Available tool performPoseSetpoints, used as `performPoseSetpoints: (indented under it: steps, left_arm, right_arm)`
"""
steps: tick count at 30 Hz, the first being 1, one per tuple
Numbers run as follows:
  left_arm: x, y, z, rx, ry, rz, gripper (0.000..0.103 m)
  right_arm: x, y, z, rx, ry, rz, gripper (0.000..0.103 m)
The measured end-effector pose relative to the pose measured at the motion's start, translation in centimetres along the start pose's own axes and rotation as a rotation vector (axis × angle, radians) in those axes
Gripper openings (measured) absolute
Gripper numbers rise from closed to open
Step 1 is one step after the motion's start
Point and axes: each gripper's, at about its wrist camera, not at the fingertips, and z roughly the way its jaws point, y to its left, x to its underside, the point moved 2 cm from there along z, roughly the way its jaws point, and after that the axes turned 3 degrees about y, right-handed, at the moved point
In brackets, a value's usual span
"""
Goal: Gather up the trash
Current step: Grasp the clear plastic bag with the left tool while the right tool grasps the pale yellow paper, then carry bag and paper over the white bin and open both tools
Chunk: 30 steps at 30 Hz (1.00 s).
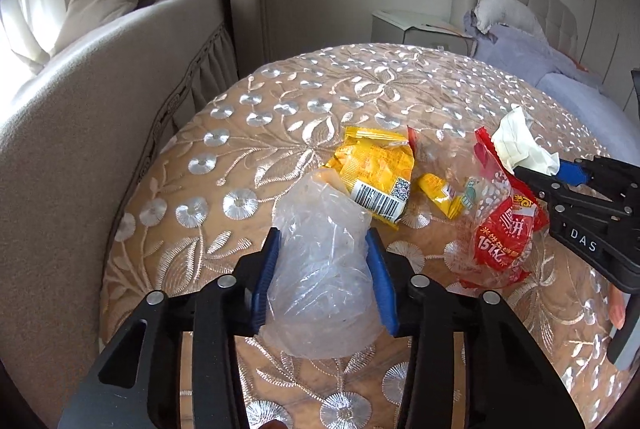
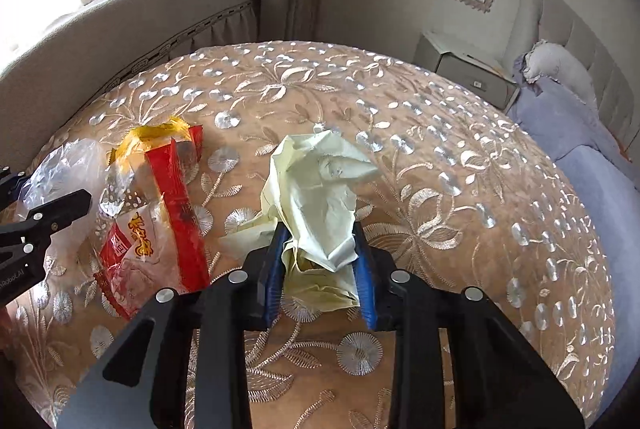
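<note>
My left gripper (image 1: 322,241) is shut on a crumpled clear plastic bag (image 1: 320,269), which fills the gap between its blue pads above the round table. My right gripper (image 2: 320,237) is shut on a crumpled pale yellow tissue (image 2: 316,189); it also shows in the left wrist view (image 1: 560,173) with the tissue (image 1: 520,143). A yellow snack wrapper (image 1: 376,173), a small yellow packet (image 1: 440,193) and a red-and-clear snack bag (image 1: 500,229) lie on the table between the two grippers. The red bag also shows in the right wrist view (image 2: 152,229).
The round table wears a tan cloth with silver embroidered flowers (image 1: 248,125). A beige sofa (image 1: 80,101) curves along the left. A white nightstand (image 1: 416,29) and a bed with lilac bedding (image 1: 560,69) stand behind to the right.
</note>
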Motion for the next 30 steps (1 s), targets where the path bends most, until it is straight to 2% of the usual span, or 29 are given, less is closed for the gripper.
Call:
performPoseSetpoints:
  steps: [2,5,12,21,30]
  left_arm:
    - [0.0,0.0,-0.4,-0.007,-0.002,-0.01,0.033]
    - [0.5,0.1,-2.1,-0.009,-0.025,-0.024,0.031]
    - [2.2,-1.3,-9.7,0.022,-0.137,-0.041,0.031]
    - [5.4,-9.3,-17.6,0.108,-0.242,0.081,0.031]
    - [9.1,-17.7,-22.3,0.214,-0.294,0.245,0.031]
  right_arm:
    - [0.1,0.3,-1.0,0.001,-0.022,-0.012,0.03]
    - [0.3,-0.4,-3.5,0.019,-0.072,0.003,0.03]
    - [2.6,-2.7,-10.8,0.067,-0.183,0.041,0.03]
    - [8.6,-3.8,-20.6,0.079,-0.288,0.089,0.03]
    - [16.1,-6.1,-27.7,0.161,-0.34,0.164,0.031]
